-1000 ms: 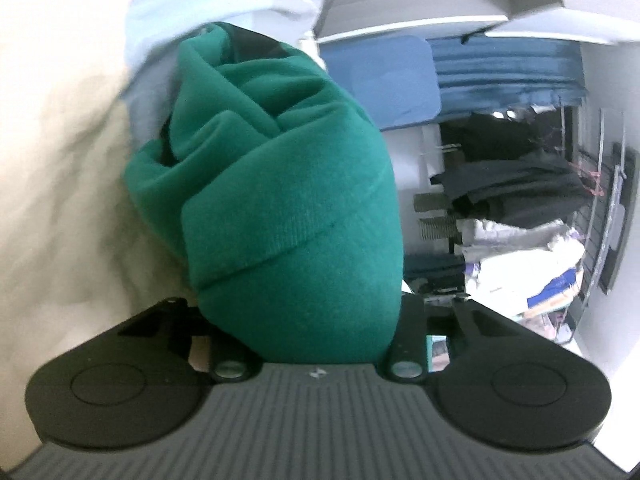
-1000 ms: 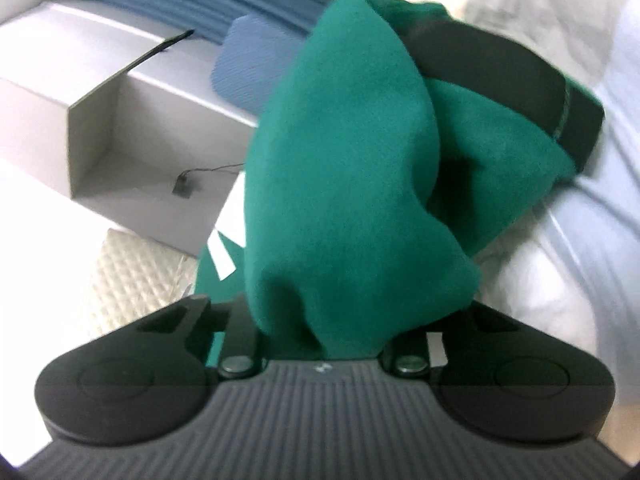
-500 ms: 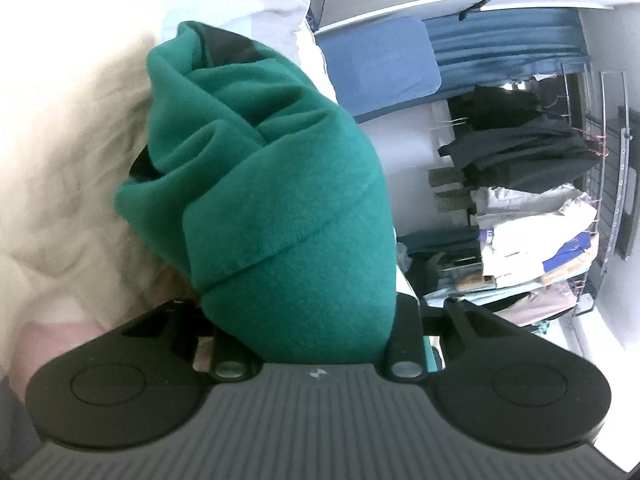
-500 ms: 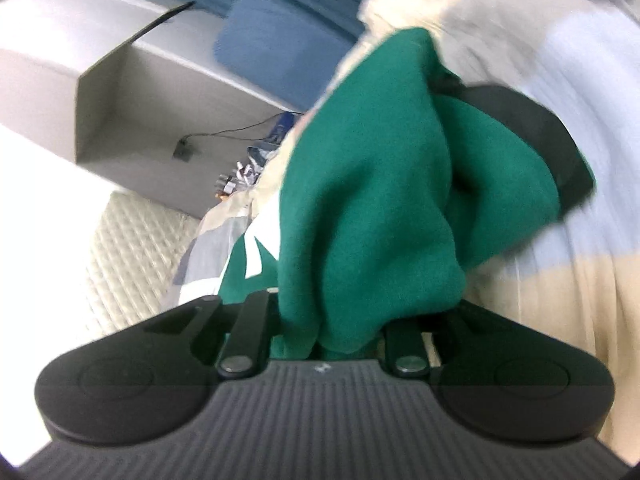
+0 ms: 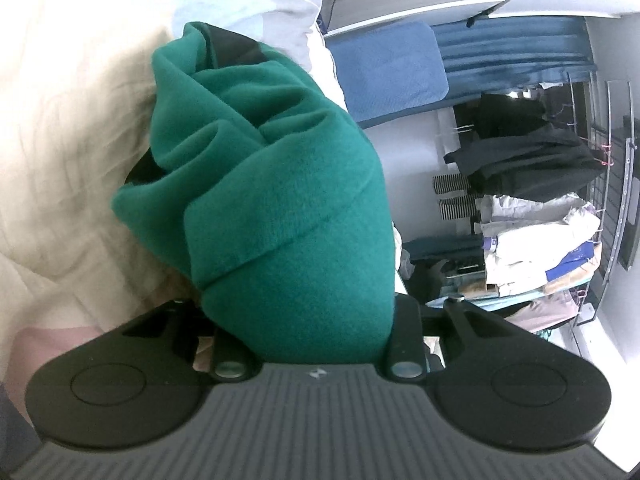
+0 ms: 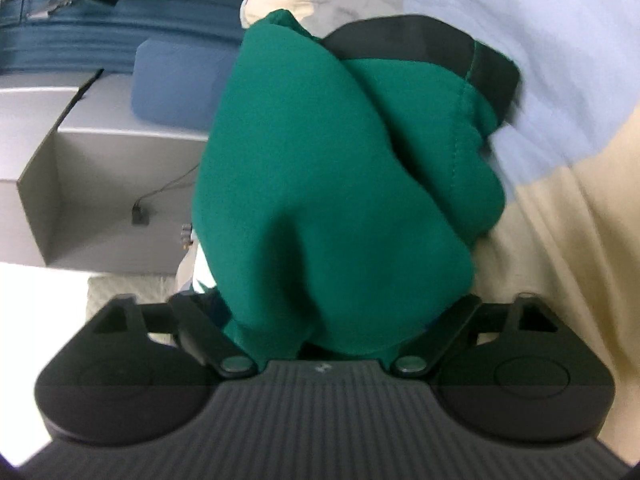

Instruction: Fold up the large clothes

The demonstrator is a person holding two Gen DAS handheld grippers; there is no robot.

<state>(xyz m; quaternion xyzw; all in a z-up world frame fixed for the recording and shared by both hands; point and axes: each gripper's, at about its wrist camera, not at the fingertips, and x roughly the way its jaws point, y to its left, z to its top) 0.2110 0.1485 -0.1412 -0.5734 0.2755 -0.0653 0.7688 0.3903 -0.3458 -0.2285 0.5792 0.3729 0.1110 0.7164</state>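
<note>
Green garment (image 5: 280,208) is bunching thick in front of both cameras, lying against the cream bedding (image 5: 60,140), with the blue pillow (image 5: 384,72) beyond it.

Left gripper (image 5: 316,320) is clamping a fat wad of the green cloth — jaws narrow, fabric filling the gap. Right gripper (image 6: 320,332) is letting go: its jaws have just been opening, links splayed wide, cloth slumping loose between them, not pinched.

Judgement: to do this release well, draw the right gripper straight back off the garment so no fold drags along, while the left is pinning its end.

Against the earlier frame — the right-side wad was squeezed tight; now it is spreading.
</note>
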